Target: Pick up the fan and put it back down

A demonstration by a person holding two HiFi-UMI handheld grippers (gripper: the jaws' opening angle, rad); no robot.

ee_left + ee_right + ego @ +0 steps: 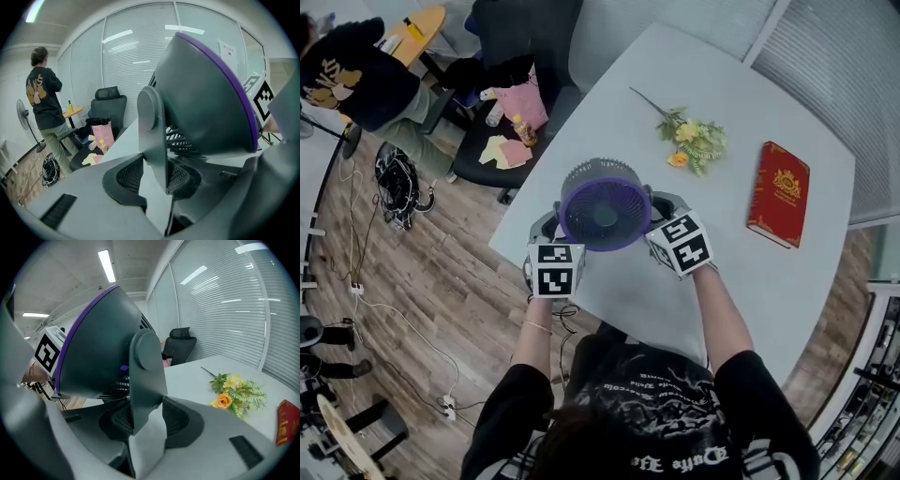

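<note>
Gripping the grey, purple-rimmed fan (605, 204) by its two side uprights (152, 136), the left gripper (551, 230) and right gripper (661, 220) are each clenching their jaws on one upright, with the fan showing at frame centre over the lower-left edge of the white worktop (741, 103).

The fan (605, 204) is between the left gripper (157, 178), clamped on its left side arm, and the right gripper (146, 420), clamped on its right. Behind it on the table (741, 272) lie flowers (692, 141), with a book (779, 193) to their right. A chair (473, 159) stands left of the table.
</note>
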